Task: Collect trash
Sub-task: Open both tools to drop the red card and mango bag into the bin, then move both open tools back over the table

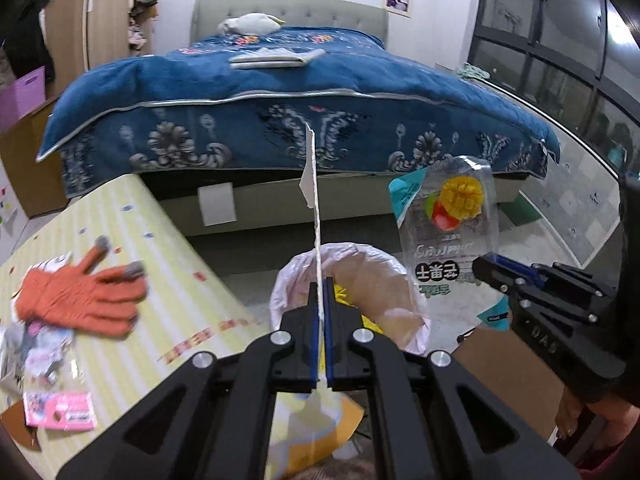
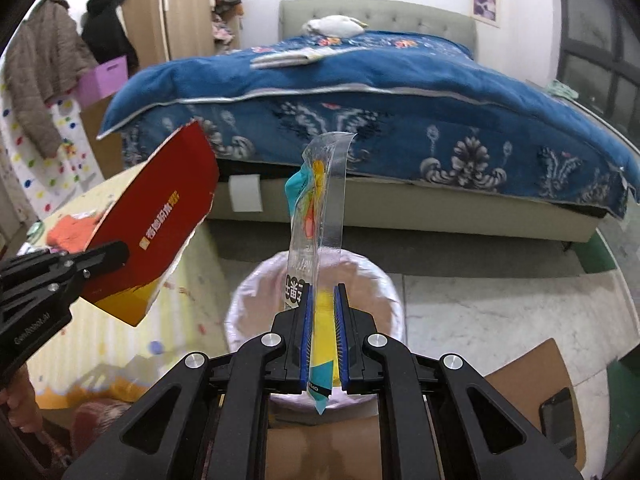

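Left gripper (image 1: 320, 292) clamps the torn red carton piece (image 2: 160, 216); right gripper (image 2: 323, 300) pinches the clear mango wrapper (image 1: 452, 224), both above the lined bin (image 2: 384, 280).

white chinese characters run along the red card (image 2: 160, 216), too blurred to read. the clear mango wrapper (image 1: 450, 232) carries bold black characters, upside down and unreadable. nothing else legible.
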The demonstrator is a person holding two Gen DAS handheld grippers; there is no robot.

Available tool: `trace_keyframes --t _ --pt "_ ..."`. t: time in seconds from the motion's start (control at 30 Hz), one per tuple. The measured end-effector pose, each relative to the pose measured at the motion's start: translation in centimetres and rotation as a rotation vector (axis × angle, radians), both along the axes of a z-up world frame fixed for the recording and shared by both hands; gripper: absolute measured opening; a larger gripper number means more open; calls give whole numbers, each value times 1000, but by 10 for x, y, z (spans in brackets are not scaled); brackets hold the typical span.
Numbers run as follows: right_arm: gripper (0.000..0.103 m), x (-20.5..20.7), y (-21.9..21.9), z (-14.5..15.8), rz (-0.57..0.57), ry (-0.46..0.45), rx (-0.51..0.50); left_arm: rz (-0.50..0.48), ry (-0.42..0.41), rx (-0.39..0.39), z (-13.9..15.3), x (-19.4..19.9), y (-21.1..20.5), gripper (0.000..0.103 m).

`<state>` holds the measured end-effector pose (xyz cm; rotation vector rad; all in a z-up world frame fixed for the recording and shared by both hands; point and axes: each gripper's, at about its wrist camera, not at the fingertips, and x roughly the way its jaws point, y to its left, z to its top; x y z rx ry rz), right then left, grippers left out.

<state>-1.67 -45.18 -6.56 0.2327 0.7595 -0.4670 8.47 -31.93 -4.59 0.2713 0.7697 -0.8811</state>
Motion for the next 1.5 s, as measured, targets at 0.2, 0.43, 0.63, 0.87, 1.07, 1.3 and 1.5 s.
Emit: trace_keyframes --t 0.2,0.43,0.63,0.87,1.07,1.3,1.5 --pt "12 15 -22 -31 -47 55 24 -46 9 57 -14 7 -35 0" --pt "42 29 -35 -55 -48 86 51 -53 30 77 -25 15 -47 34" --pt "42 10 -35 -44 -72 35 101 -25 30 72 -22 17 -28 39" --pt "42 -9 -15 -19 -13 -17 111 75 28 69 -12 9 35 48" --pt "42 -1 22 1 106 -57 138 158 36 54 -5 4 90 49" --pt "42 26 84 20 281 -58 109 257 44 18 1 0 153 58" --pt "45 55 143 20 417 -11 42 392 37 38 -6 4 214 59"
